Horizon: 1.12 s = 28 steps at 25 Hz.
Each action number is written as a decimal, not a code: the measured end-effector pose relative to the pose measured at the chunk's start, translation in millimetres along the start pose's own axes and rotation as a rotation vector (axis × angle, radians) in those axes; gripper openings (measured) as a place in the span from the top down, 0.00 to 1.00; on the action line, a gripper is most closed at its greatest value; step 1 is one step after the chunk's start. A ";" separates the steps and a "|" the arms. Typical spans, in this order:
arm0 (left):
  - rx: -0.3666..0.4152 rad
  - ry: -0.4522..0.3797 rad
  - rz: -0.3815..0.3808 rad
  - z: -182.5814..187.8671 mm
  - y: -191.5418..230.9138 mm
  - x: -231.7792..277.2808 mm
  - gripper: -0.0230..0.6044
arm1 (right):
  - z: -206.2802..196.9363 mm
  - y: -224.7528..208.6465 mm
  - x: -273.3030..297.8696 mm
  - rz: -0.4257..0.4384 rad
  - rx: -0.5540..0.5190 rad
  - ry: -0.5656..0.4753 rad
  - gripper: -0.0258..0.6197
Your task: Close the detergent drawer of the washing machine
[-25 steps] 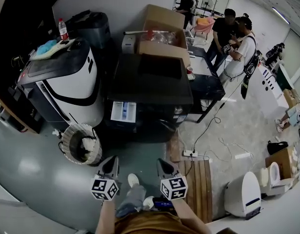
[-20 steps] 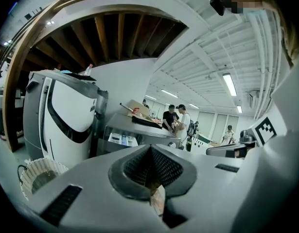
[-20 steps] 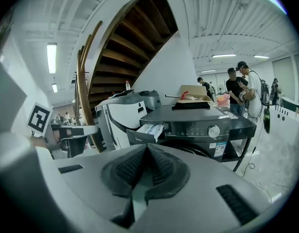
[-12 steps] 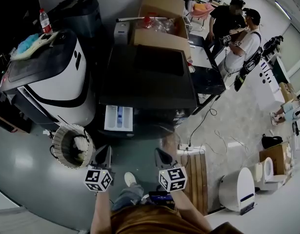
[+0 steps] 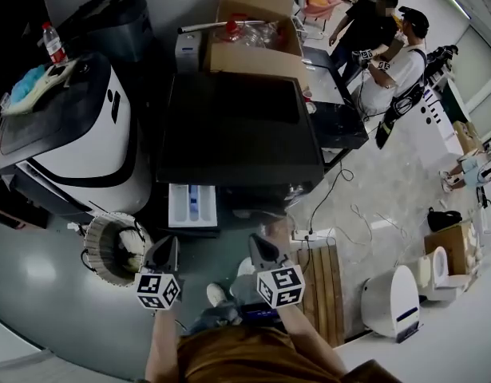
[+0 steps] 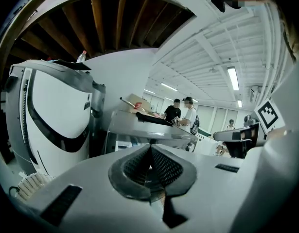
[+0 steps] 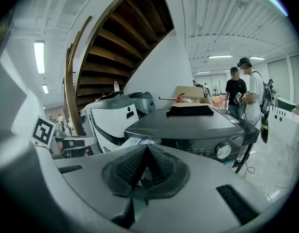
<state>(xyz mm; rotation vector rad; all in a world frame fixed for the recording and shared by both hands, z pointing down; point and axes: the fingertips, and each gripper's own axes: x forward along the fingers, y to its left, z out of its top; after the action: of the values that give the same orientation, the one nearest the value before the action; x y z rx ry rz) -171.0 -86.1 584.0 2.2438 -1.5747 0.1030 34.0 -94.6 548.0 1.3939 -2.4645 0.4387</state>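
Observation:
The dark washing machine [image 5: 237, 134] stands ahead of me, and its white detergent drawer [image 5: 192, 206] sticks out open at the front left. My left gripper [image 5: 168, 246] is shut and empty, a short way in front of the drawer and apart from it. My right gripper [image 5: 259, 244] is also shut and empty, in front of the machine's right half. In the right gripper view the machine [image 7: 188, 123] shows with its control knob [image 7: 223, 151] and the open drawer [image 7: 139, 141] beyond my gripper [image 7: 145, 161]. In the left gripper view my gripper [image 6: 150, 160] points at the machine [image 6: 139, 127].
A white and black appliance [image 5: 77, 126] stands left of the machine, with a round laundry basket [image 5: 113, 246] before it. A cardboard box [image 5: 253, 30] sits behind. A power strip [image 5: 306, 234] with cables and a wooden pallet [image 5: 321, 282] lie at the right. Two people [image 5: 381, 38] stand at the far right.
I have come closer to the washing machine, and both grippers have moved forward toward its front. The drawer stays out and both grippers stay shut.

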 end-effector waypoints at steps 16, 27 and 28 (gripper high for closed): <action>-0.039 0.097 0.034 -39.3 10.5 38.0 0.93 | -33.5 -20.8 43.7 0.072 -0.010 0.113 0.94; -0.058 0.170 0.056 -67.1 19.7 44.8 0.93 | -52.1 -21.4 61.1 0.104 -0.016 0.170 0.94; -0.059 0.174 0.055 -68.7 20.1 46.5 0.93 | -52.7 -23.0 62.8 0.102 -0.015 0.172 0.94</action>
<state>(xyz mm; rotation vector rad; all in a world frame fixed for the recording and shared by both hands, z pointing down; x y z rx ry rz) -161.3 -108.5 665.8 2.0867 -1.5263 0.2565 27.3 -134.1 623.1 1.1761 -2.3997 0.5375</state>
